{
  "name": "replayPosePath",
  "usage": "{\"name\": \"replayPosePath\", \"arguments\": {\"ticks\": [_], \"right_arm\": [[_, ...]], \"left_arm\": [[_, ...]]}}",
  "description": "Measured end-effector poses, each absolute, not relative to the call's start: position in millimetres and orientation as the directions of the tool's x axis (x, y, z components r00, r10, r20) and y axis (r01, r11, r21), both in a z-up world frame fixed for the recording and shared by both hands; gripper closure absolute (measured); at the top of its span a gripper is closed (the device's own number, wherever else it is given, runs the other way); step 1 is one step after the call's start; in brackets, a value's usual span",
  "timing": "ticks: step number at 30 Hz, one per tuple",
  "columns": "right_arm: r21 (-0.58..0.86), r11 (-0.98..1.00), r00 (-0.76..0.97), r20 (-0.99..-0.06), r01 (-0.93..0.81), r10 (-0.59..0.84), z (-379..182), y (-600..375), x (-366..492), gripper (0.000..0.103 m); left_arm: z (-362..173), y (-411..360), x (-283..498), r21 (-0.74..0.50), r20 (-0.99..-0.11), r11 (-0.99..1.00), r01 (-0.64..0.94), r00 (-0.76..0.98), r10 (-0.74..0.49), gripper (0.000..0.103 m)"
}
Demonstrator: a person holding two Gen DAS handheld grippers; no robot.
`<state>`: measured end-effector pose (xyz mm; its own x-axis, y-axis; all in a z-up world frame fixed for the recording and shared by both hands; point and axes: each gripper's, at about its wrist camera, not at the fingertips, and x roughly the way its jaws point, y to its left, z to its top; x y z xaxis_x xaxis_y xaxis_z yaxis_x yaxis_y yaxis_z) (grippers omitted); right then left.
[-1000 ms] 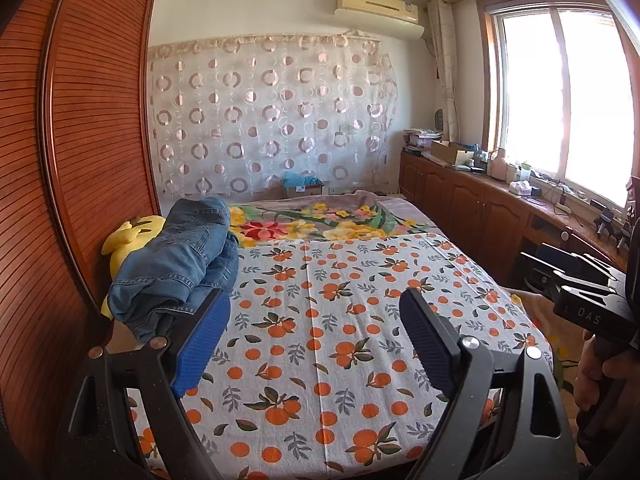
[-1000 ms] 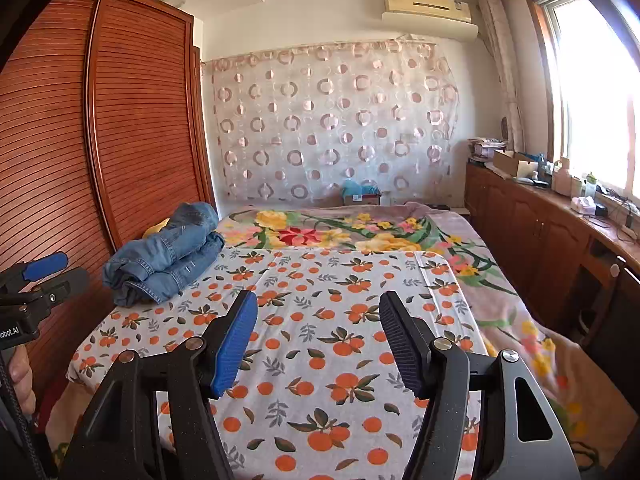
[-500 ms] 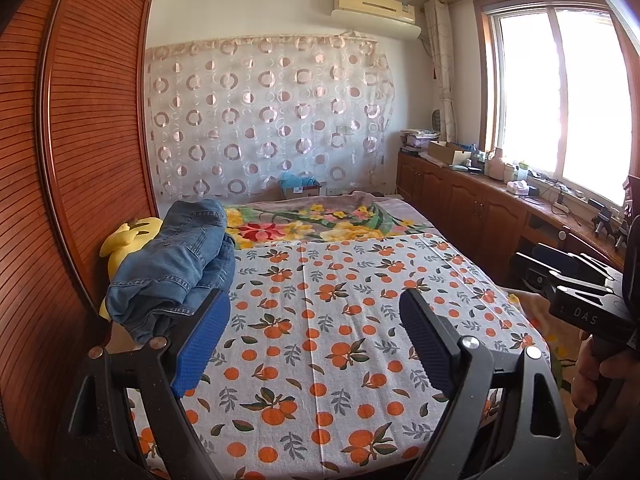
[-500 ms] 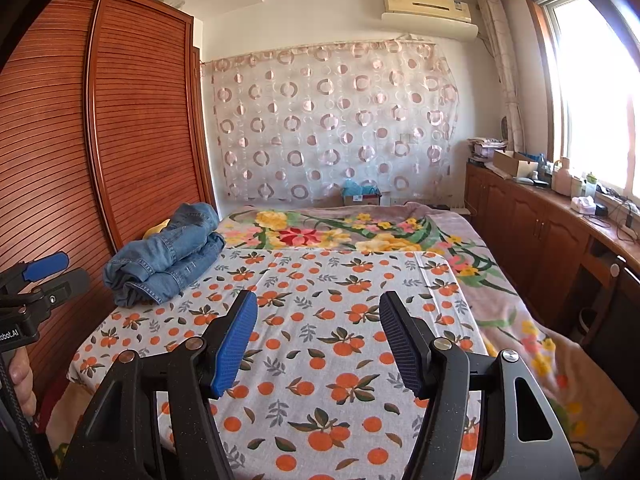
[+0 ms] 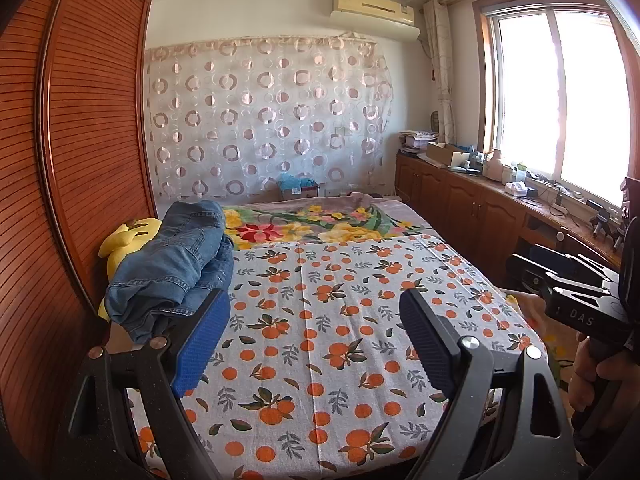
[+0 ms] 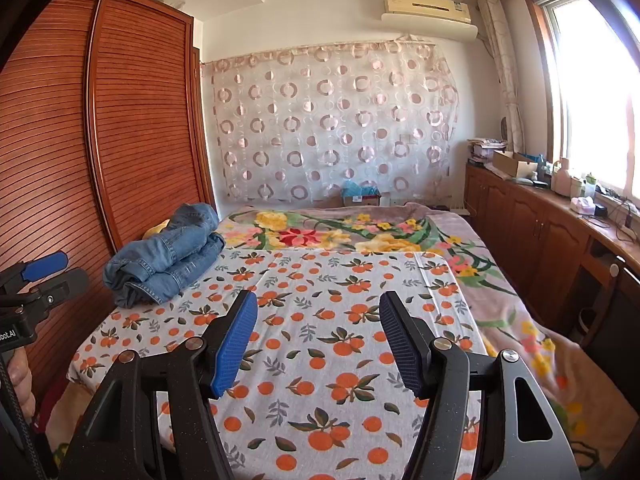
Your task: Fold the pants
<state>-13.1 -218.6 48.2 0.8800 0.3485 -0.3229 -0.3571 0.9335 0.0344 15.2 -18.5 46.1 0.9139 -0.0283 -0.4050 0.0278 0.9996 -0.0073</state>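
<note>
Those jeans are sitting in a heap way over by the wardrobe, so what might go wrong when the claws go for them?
1. The jeans lie bunched in thick layers, so an open claw may pinch only one layer and drag the pile apart unevenly.
2. They rest partly on a yellow plush toy; a grab could catch it too.
3. The pile sits at the bed's edge beside the wardrobe, so a clumsy pull might tip it off.

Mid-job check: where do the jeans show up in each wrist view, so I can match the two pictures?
Left wrist view: the jeans lie bunched at left of centre, on the left edge of the orange-print sheet, just beyond the left jaw.
Right wrist view: the jeans sit at left, farther off, beside the wardrobe.
Shared landmark: the circle-patterned curtain on the far wall.
</note>
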Motion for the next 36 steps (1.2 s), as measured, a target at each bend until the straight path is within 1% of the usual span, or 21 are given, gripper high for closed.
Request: {"name": "replayPosePath", "arguments": {"ticks": [36], "right_arm": [[0.034,0.933,0.881,-0.320,-0.358,0.349,46.3,-216.9,-13.8,0.038]], "left_arm": [[44.5,-18.6,14.7,-0.008,-0.405,1.000,0.027,0.914,-0.028,0.016]]}}
